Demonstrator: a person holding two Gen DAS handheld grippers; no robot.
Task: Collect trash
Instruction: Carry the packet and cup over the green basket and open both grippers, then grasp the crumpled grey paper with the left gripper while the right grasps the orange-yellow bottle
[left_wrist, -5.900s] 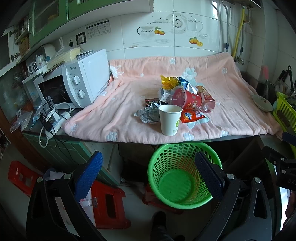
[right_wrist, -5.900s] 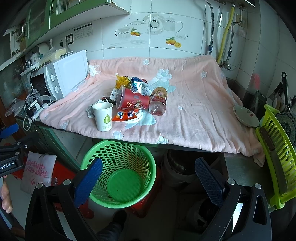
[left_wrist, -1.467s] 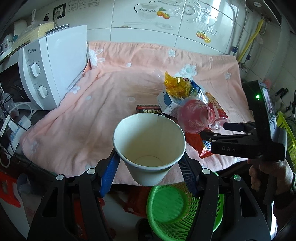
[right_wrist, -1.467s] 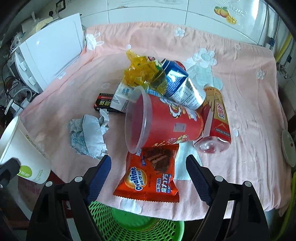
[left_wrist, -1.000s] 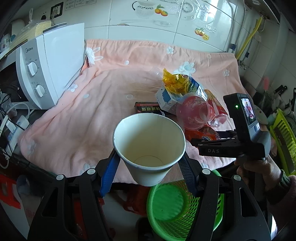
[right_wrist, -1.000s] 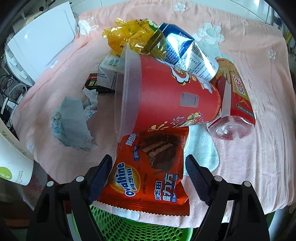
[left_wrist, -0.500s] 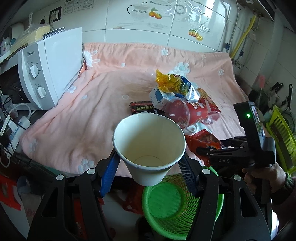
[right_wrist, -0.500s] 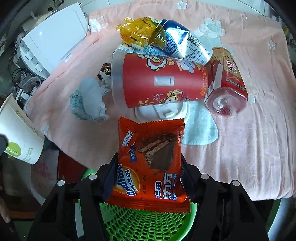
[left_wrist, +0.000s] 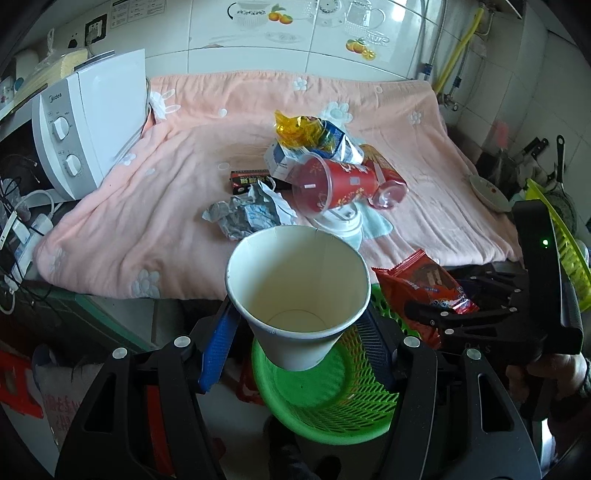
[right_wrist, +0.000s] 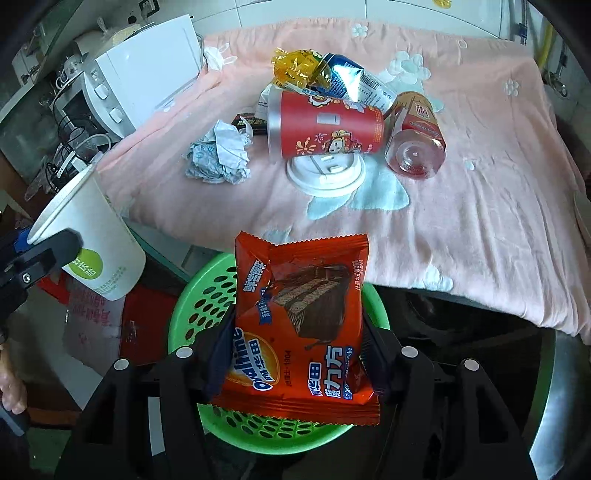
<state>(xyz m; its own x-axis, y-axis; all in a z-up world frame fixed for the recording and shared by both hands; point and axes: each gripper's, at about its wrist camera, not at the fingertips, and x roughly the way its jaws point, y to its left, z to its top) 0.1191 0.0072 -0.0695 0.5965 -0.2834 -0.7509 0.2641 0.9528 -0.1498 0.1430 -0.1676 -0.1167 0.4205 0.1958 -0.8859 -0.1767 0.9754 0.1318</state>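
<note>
My left gripper (left_wrist: 295, 332) is shut on a white paper cup (left_wrist: 297, 291), held upright above the green trash basket (left_wrist: 332, 398). The cup also shows in the right wrist view (right_wrist: 88, 240). My right gripper (right_wrist: 295, 354) is shut on an orange Ovaltine snack packet (right_wrist: 299, 317), held over the basket (right_wrist: 207, 295). The packet shows in the left wrist view (left_wrist: 424, 284). On the pink blanket (right_wrist: 461, 184) lie a red plastic cup (right_wrist: 325, 125), a white lid (right_wrist: 325, 173), a bottle (right_wrist: 415, 136), crumpled paper (right_wrist: 218, 155), and foil wrappers (right_wrist: 317, 74).
A white microwave (left_wrist: 85, 122) stands at the counter's left with cables (left_wrist: 14, 229) below it. A small dish (left_wrist: 487, 192) and a yellow-green rack (left_wrist: 565, 243) are at the right. Red stools (left_wrist: 18, 387) stand on the floor beside the basket.
Both grippers pulled back from the counter and now hold the cup and the packet over the basket. The right gripper closed on the packet about half a second ago.
</note>
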